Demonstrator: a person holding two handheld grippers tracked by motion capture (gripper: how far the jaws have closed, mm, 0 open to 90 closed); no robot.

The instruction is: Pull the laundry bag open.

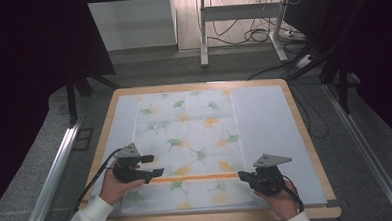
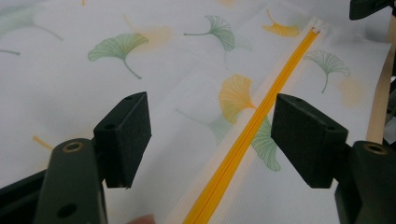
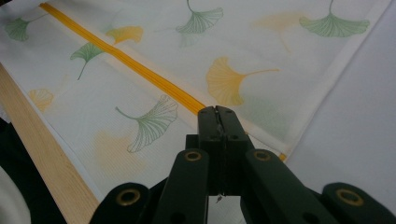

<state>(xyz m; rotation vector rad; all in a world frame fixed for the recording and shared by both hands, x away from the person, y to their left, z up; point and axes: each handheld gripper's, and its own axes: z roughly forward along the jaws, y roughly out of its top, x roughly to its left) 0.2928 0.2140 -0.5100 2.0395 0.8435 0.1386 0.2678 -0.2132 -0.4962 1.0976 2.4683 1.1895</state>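
A white cloth point(image 1: 185, 141) printed with green and yellow ginkgo leaves lies flat on the table. An orange zipper point(image 1: 197, 178) runs across its near part. My left gripper point(image 1: 154, 165) hovers at the zipper's left end with its jaws open. In the left gripper view the zipper point(image 2: 243, 140) runs between the jaws of this gripper point(image 2: 212, 135), apart from both pads. My right gripper point(image 1: 242, 176) is shut, its tips at the zipper's right end. In the right gripper view its closed tips point(image 3: 218, 114) cover the zipper point(image 3: 140, 70). I cannot tell whether they pinch it.
The cloth rests on a pale grey mat point(image 1: 269, 122) on a wooden table point(image 1: 305, 135), whose near edge point(image 3: 42, 154) lies close to my right gripper. Beyond the table are a white desk frame point(image 1: 240, 23) and floor cables point(image 1: 261, 35).
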